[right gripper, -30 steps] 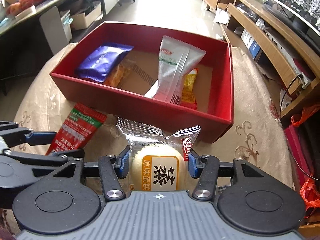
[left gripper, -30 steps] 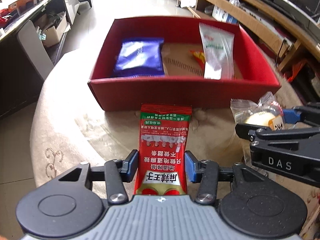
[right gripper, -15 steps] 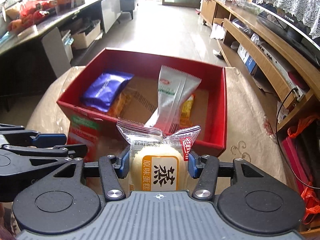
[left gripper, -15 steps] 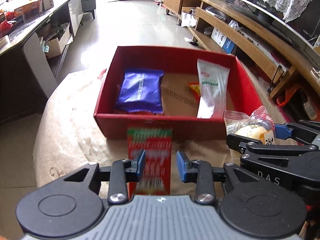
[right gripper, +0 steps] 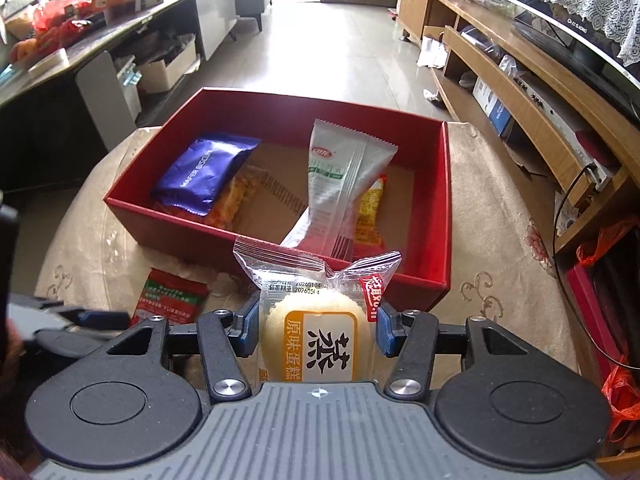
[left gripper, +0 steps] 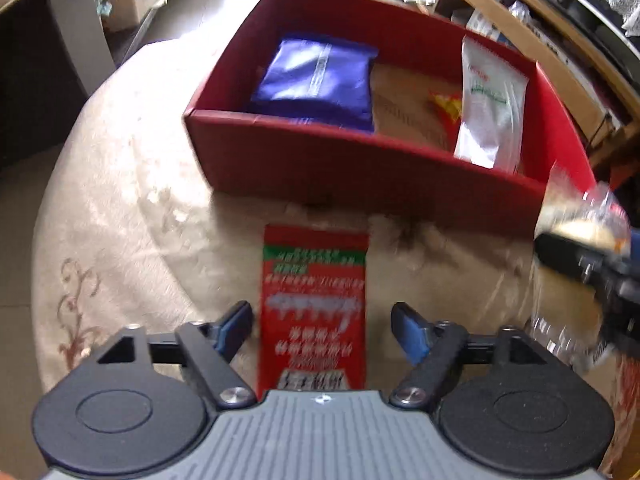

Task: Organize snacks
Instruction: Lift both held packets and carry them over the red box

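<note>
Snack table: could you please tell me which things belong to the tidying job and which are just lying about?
Job: red box, red packet, cake packet, blue packet, white packet.
Lying about: cardboard box, orange bag.

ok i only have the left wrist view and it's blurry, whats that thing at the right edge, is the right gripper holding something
Observer: Yes. The right gripper is shut on a clear-wrapped steamed cake.
Operator: anything in the box under the blue packet
Observer: An orange snack pokes out from beneath the blue packet in the red box.
Operator: and that red bit beside the white pack
Observer: It is a yellow-and-red packet, partly under the white-green packet.
Operator: my red sachet, is it in the box
Observer: No, the red sachet lies on the table, outside the near wall.
</note>
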`<state>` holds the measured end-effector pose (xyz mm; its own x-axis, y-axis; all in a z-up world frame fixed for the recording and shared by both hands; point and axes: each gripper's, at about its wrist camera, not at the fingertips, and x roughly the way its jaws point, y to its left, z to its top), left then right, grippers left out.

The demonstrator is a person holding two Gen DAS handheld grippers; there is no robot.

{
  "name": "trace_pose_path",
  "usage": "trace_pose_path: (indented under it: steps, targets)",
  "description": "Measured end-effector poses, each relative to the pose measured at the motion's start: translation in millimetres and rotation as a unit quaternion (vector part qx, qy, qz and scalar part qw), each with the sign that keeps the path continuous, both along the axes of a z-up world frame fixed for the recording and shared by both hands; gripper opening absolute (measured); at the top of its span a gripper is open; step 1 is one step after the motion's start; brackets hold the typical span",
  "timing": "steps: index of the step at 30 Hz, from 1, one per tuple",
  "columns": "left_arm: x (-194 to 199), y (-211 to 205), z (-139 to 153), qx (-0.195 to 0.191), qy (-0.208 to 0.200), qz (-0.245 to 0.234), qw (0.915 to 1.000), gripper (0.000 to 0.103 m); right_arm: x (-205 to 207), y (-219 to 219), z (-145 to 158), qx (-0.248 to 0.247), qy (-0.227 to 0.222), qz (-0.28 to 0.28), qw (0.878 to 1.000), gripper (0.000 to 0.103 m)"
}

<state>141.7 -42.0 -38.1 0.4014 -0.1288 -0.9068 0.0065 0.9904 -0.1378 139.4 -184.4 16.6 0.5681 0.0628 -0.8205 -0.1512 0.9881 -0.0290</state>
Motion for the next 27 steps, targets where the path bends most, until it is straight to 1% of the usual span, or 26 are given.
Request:
trace_pose_path:
  steps: [2, 3, 4, 5, 6, 8, 9, 17, 23, 27]
  targets:
    - [-4.2, -8.8, -0.3, 0.039, -0.010, -0.005, 0.9992, 0.054, -1.2, 1.4, -1.3, -0.002, 0.002, 0.003, 1.000, 0.061]
    - [-6.7, -13.1, 0.7, 0.051, -0.015, -0.017, 0.9984, 0.046, -1.1, 1.8, -1.9, -0.002, 0.002, 0.004, 1.000, 0.061]
    - [-8.5, -13.1, 1.9, 0.044, -0.014, -0.021, 0.9987, 0.043, -1.3, 1.5, -2.1, -0.002, 0.003, 0.004, 1.000, 0.061]
    - [-9.9, -11.3, 3.2, 0.034, -0.010, -0.022, 0.9991, 0.042, -1.2, 0.9, -2.2, -0.003, 0.003, 0.003, 1.000, 0.061]
    - [-12.1, -10.4, 4.7, 0.034, -0.010, -0.024, 0.9991, 0.042, -1.3, 0.1, -1.9, -0.003, 0.003, 0.002, 1.000, 0.061]
    - [-17.1, -10.7, 10.1, 0.050, -0.021, -0.028, 0.9982, 0.041, -1.4, -1.9, -0.6, -0.001, 0.000, -0.002, 1.000, 0.061]
    - [-19.5, -9.7, 14.0, 0.051, -0.028, -0.029, 0.9979, 0.041, -1.8, -2.5, 0.5, 0.000, -0.002, -0.003, 1.000, 0.061]
    - [-28.6, 2.6, 55.2, 0.001, -0.073, -0.023, 0.9971, 0.040, -2.9, -5.2, 6.6, 0.007, -0.018, -0.007, 1.000, 0.061]
    - [-24.7, 9.3, 76.8, -0.020, -0.104, -0.015, 0.9942, 0.038, -0.5, -7.9, 12.5, 0.014, -0.031, -0.014, 0.999, 0.061]
    - [-19.4, 6.7, 87.3, -0.024, -0.121, -0.017, 0.9922, 0.038, 1.8, -8.2, 15.9, 0.016, -0.037, -0.016, 0.999, 0.061]
